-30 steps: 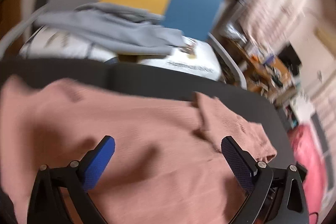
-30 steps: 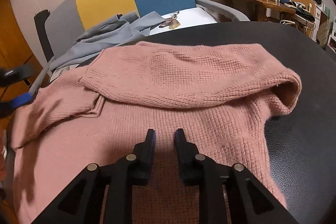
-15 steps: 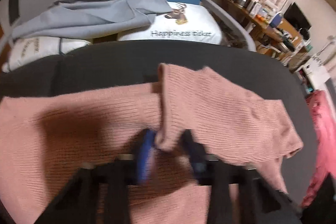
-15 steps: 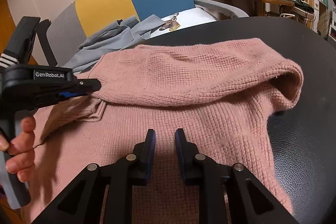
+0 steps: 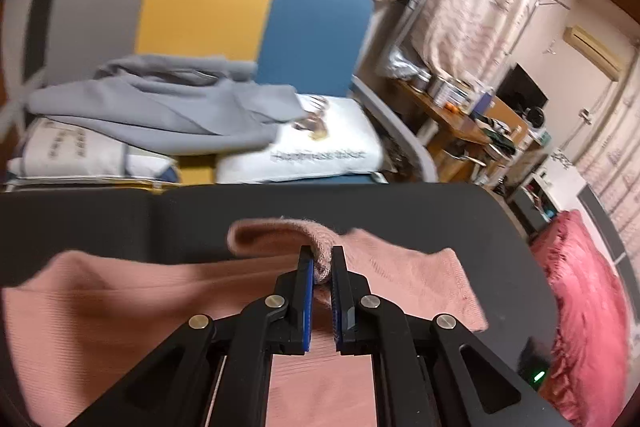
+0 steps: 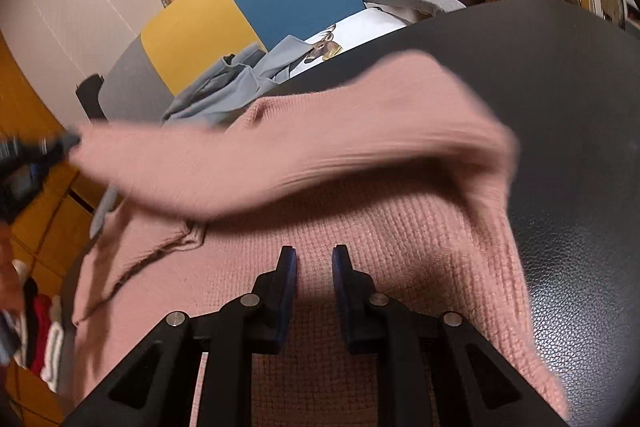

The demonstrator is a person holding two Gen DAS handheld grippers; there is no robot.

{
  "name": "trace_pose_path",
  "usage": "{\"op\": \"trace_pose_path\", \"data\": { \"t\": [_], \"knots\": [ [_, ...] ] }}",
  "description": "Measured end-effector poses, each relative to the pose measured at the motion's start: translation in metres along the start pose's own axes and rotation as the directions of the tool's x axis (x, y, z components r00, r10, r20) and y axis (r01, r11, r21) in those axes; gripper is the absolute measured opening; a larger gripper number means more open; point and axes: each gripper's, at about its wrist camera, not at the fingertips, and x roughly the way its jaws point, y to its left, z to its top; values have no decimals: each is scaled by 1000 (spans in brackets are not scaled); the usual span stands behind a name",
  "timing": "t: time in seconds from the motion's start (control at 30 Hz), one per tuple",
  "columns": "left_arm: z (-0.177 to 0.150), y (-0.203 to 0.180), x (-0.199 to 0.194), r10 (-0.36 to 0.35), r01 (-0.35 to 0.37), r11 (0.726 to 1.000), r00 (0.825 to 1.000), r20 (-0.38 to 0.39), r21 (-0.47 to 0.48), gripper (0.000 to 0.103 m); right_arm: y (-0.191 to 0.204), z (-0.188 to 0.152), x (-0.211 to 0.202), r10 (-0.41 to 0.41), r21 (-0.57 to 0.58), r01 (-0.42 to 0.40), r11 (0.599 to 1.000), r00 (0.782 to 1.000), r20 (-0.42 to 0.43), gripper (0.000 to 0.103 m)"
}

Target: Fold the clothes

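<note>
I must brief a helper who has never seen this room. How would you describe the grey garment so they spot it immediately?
Find the chair with grey, yellow and blue panels behind the black table. The grey garment lies crumpled on its seat, over white printed cushions, unlike the pink sweater on the table.

My right tongs point(image 6: 314, 269) hang over the pink sweater point(image 6: 360, 251) on the black tabletop point(image 6: 580, 115), their tips slightly apart with nothing between, while my left tongs point(image 6: 60, 147) lift its blurred sleeve point(image 6: 280, 163) at the left edge.
</note>
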Motion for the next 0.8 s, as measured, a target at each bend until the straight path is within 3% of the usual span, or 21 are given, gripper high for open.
{"op": "trace_pose_path", "data": {
  "t": [0.1,0.3,0.5,0.8],
  "knots": [
    [-19,41,-3,69,-69,997,997,-27,-24,8,-4,3,-1,6,27,-6,1000,1000,2,17],
    [-75,101,4,90,-101,987,992,-83,-128,10,-13,9,-4,16,80,-17,997,1000,7,12],
    [-115,113,1,88,-92,985,995,-37,-145,14,-21,16,-7,23,131,-25,991,1000,14,12],
    [-121,105,1,112,-113,989,994,-17,-99,15,-51,25,-31,-74,238,66,969,997,26,12]
  ]
}}
